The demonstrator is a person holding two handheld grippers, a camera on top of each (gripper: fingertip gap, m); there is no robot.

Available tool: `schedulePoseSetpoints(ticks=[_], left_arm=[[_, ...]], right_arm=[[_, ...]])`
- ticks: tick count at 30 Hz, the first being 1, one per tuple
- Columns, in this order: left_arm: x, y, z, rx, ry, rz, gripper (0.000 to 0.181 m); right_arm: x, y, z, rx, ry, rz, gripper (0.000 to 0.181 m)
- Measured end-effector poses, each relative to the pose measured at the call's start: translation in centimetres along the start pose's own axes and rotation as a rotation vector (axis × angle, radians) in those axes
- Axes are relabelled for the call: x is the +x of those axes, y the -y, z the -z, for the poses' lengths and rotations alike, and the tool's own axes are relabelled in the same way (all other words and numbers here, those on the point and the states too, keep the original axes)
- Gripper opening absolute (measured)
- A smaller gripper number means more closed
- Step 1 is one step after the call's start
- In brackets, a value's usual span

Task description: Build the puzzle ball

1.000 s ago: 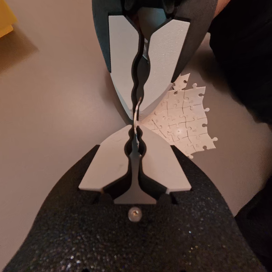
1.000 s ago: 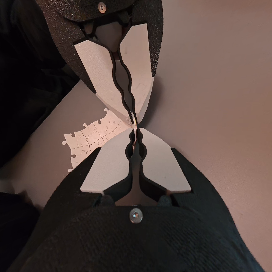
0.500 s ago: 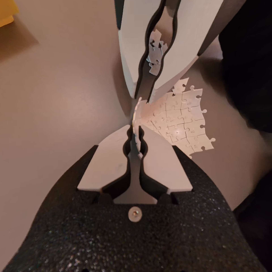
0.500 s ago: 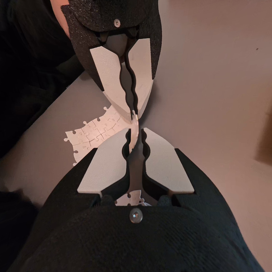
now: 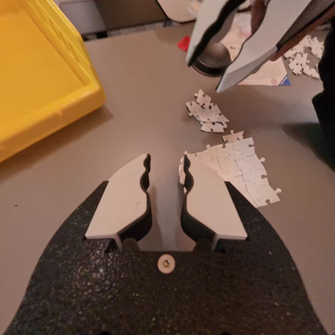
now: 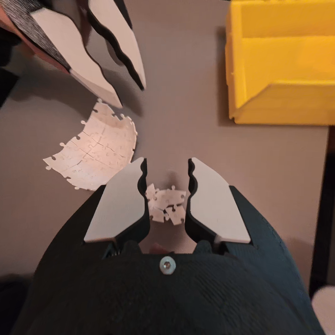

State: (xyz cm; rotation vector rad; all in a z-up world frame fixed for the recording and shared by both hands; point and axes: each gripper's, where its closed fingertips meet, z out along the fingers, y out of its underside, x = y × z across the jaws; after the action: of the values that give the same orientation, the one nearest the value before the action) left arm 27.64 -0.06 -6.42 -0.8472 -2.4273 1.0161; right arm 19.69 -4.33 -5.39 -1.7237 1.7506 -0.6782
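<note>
A curved, joined section of white puzzle pieces lies on the grey-brown table, just right of my left gripper, which is open and empty; its right fingertip is beside the section's edge. A small pile of loose white pieces lies beyond the section. My right gripper hangs open and empty above that pile. In the right wrist view, my right gripper is open over the loose pile, the curved section lies to the left, and the left gripper is open at upper left.
A yellow bin stands left of the left gripper; it also shows in the right wrist view. Far right lie a black round object, a sheet of paper, a red item and more loose pieces. The table edge is on the right. One gripper's finger ends stand about 10 cm off the other's. The curved section is about 9 cm from my left fingertips.
Both grippers were shut on the puzzle section's edge, tip to tip. The right opened first, then the left. Both pulled back apart, and the section now lies free on the table.
</note>
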Motion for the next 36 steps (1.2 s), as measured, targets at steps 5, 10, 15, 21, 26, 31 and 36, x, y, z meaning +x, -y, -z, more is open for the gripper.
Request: schedulePoseSetpoints(ticks=[5, 10, 15, 21, 26, 31, 36], left_arm=[[-1.4, 1.6, 1.5, 0.13, 0.08, -0.033, 0.047], [-2.2, 1.6, 1.6, 0.178, 0.112, -0.039, 0.059], [-1.2, 1.5, 1.2, 0.169, 0.059, -0.031, 0.064], [0.1, 0.9, 0.3, 0.093, 0.034, -0.085, 0.062], [0.8, 0.8, -0.4, 0.051, -0.002, -0.108, 0.062], [1.1, 1.0, -0.6, 0.019, -0.007, -0.134, 0.061], [2.4, 2.3, -0.9, 0.023, -0.063, -0.137, 0.056]], right_arm=[[-0.6, -3.1, 2.3, -0.061, -0.084, -0.15, 0.043], [-2.8, -6.6, 1.7, -0.141, -0.078, -0.11, 0.046], [-2.8, -8.4, -0.1, -0.182, -0.099, -0.151, 0.051], [-2.7, -10.0, -1.8, -0.235, -0.131, -0.201, 0.058], [-2.4, -10.2, -1.9, -0.243, -0.162, -0.175, 0.058], [-2.3, -10.4, -1.4, -0.254, -0.175, -0.12, 0.033], [-2.0, -9.0, 0.1, -0.216, -0.233, 0.103, 0.004]])
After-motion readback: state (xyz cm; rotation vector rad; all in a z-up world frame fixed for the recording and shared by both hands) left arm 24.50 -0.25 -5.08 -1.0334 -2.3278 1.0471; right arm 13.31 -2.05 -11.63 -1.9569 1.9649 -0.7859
